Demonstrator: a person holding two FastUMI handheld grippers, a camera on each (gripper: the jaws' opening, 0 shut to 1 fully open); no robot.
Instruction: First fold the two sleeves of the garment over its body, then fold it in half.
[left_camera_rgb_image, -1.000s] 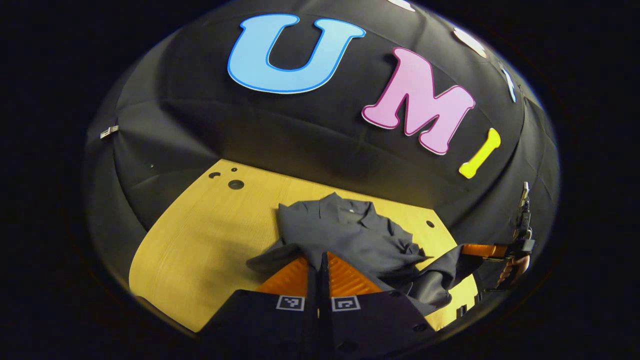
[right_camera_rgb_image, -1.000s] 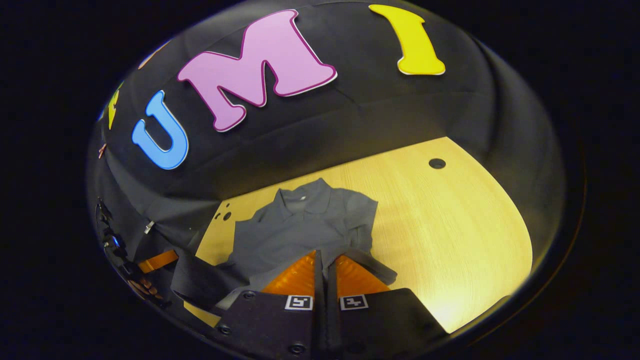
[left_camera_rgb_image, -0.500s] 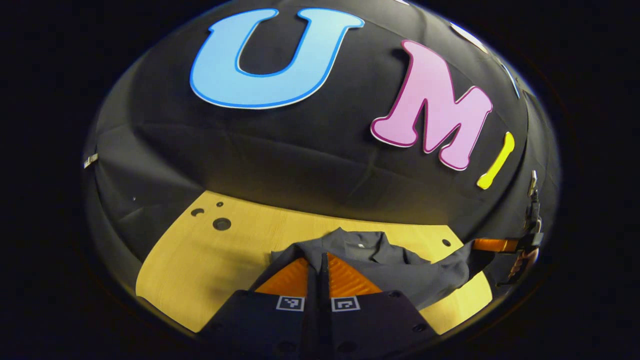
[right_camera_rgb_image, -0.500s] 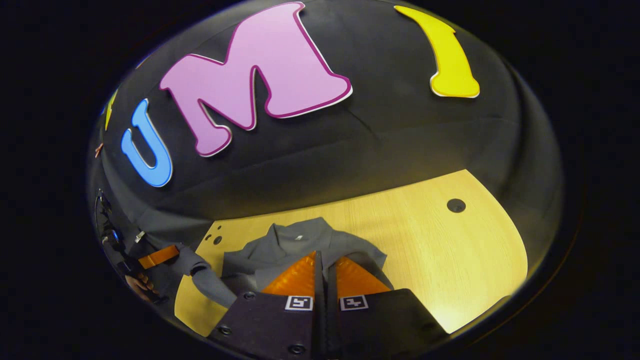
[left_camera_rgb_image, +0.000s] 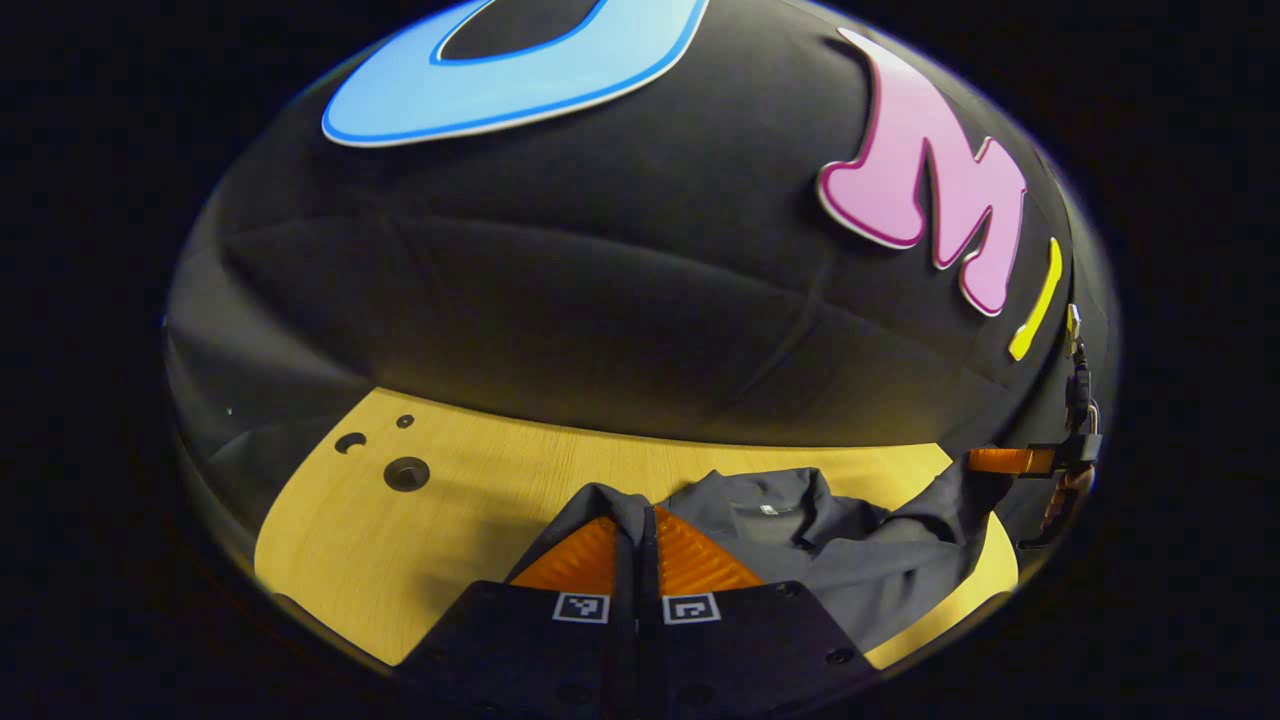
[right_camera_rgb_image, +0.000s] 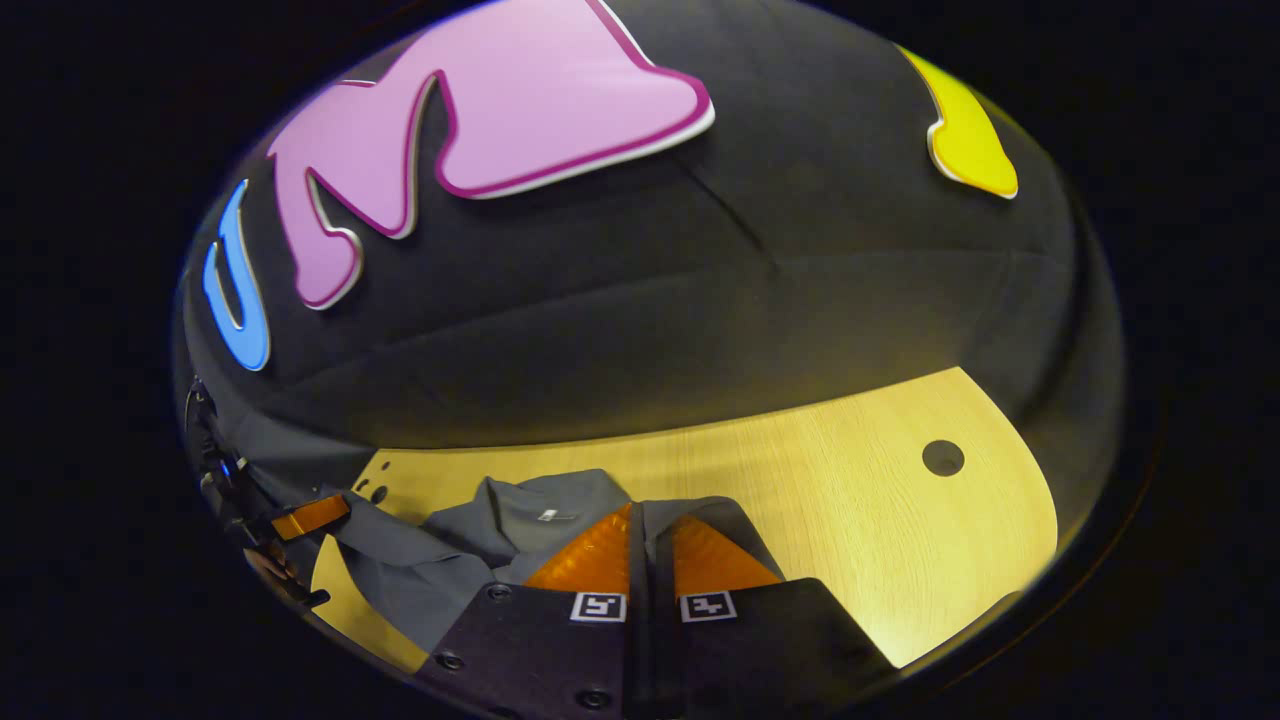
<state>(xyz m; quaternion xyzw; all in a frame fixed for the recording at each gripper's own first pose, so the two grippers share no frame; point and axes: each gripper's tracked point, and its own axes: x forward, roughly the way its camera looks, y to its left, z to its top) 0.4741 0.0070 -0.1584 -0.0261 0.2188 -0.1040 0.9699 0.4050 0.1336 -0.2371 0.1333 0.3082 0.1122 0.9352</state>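
A dark grey collared shirt (left_camera_rgb_image: 850, 545) lies on the yellow wooden table (left_camera_rgb_image: 480, 490), its collar toward the booth wall. My left gripper (left_camera_rgb_image: 640, 512) is shut on a corner of the shirt's lifted edge, with cloth pinched between its fingers. In the right gripper view the same shirt (right_camera_rgb_image: 470, 545) spreads to the left, and my right gripper (right_camera_rgb_image: 640, 507) is shut on the other corner of that edge. Each view shows the other gripper far off at the side, the right gripper (left_camera_rgb_image: 1010, 461) and the left gripper (right_camera_rgb_image: 305, 517), with the cloth stretched between them. The lower body of the shirt is hidden under the grippers.
The table has round holes near its far left corner (left_camera_rgb_image: 406, 473) and one near the far right (right_camera_rgb_image: 943, 457). The black booth wall stands close behind the table's far edge. Bare wood lies to the left (left_camera_rgb_image: 400, 560) and to the right (right_camera_rgb_image: 900, 560) of the shirt.
Both grippers have carried the shirt's held edge forward toward the collar and the wall. The shirt's body has shrunk from view and the wall looms larger.
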